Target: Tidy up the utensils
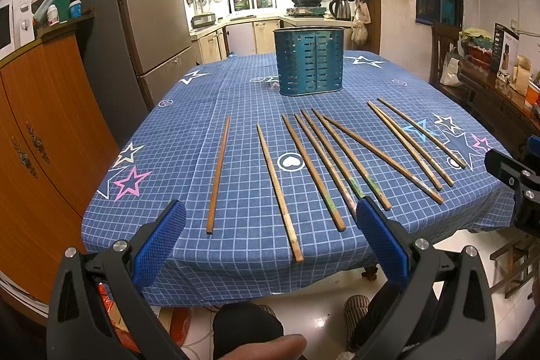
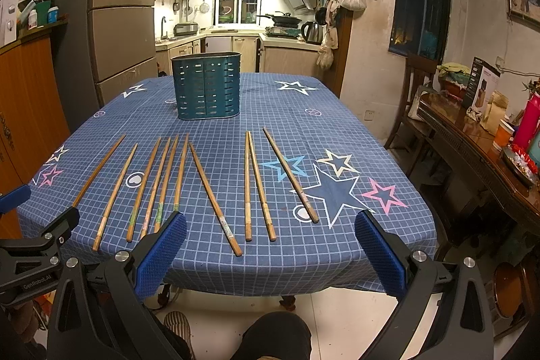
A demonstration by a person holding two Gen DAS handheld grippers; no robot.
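Observation:
Several wooden chopsticks (image 1: 317, 167) (image 2: 214, 199) lie side by side on the blue checked tablecloth (image 1: 236, 90) (image 2: 337, 123), points toward a teal slotted utensil holder (image 1: 308, 61) (image 2: 206, 85) standing upright farther back. My left gripper (image 1: 271, 208) hangs open short of the table's near edge, nothing between its blue pads (image 1: 158, 245). My right gripper (image 2: 271, 220) is likewise open and empty before the near edge, its pads (image 2: 379, 253) apart. The right gripper (image 1: 516, 177) shows at the left wrist view's right edge; the left gripper (image 2: 37, 231) shows at the right wrist view's left edge.
An orange wooden cabinet (image 1: 37, 137) and a steel fridge (image 1: 152, 9) stand left of the table. A dark side table (image 2: 489, 157) with boxes, a cup and a pink bottle runs along the right. The person's knees and slippers (image 1: 356, 306) are below the near table edge.

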